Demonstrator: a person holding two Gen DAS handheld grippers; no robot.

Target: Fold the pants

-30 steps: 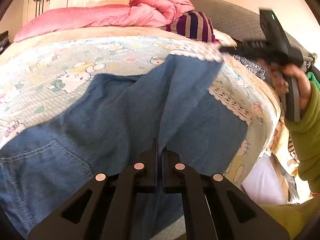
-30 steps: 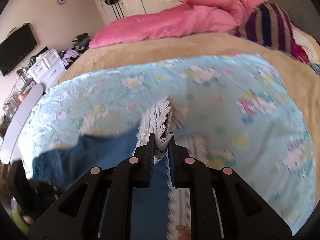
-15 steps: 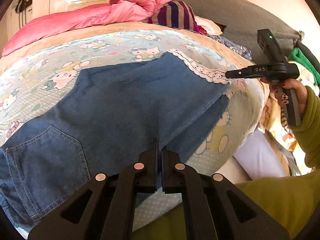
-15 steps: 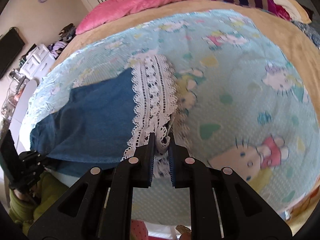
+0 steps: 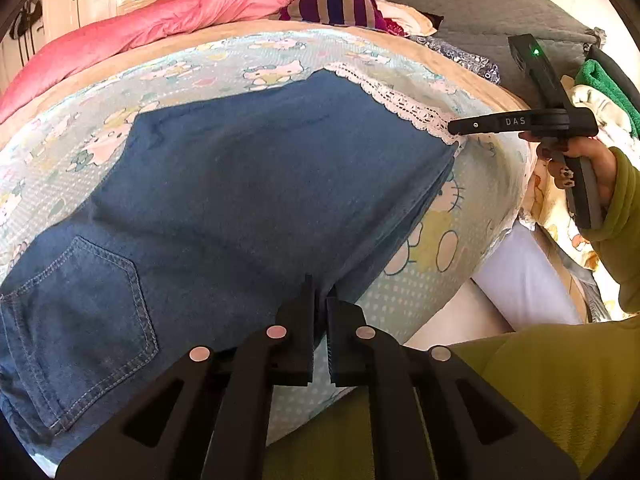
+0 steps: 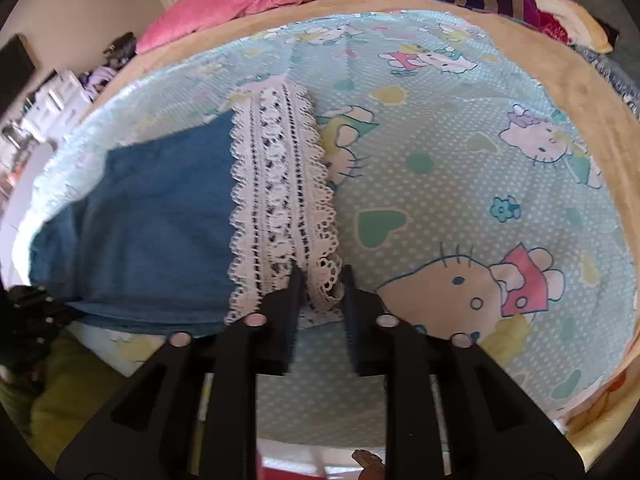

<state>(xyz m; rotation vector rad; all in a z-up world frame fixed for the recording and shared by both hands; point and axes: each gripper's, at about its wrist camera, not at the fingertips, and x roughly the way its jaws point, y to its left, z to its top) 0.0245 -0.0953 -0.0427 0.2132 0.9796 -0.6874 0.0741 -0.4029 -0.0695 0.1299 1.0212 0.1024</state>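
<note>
Blue denim pants (image 5: 240,184) lie on the cartoon-cat bedsheet (image 5: 436,240), one leg laid flat over the other, back pocket (image 5: 80,320) at the near left. My left gripper (image 5: 320,290) pinches the pants' near edge and its jaws are just starting to part. The white lace hem (image 6: 280,200) runs up from my right gripper (image 6: 322,276), whose jaws are opening. The lace corner lies loose between them, not pressed. From the left wrist view, the right gripper (image 5: 454,127) sits at the hem's (image 5: 400,100) near corner, held by a hand (image 5: 592,160).
A pink duvet (image 5: 140,28) and a striped pillow (image 5: 336,0) lie at the far side of the bed. Grey upholstery (image 5: 480,4) and a green cloth (image 5: 604,84) are at the right. The bed's edge (image 5: 496,240) drops off near the green sleeve (image 5: 624,208).
The right gripper brought the lace-hemmed leg down over the other leg onto the bed, then its jaws parted from the lace. The left gripper's gap widened slightly.
</note>
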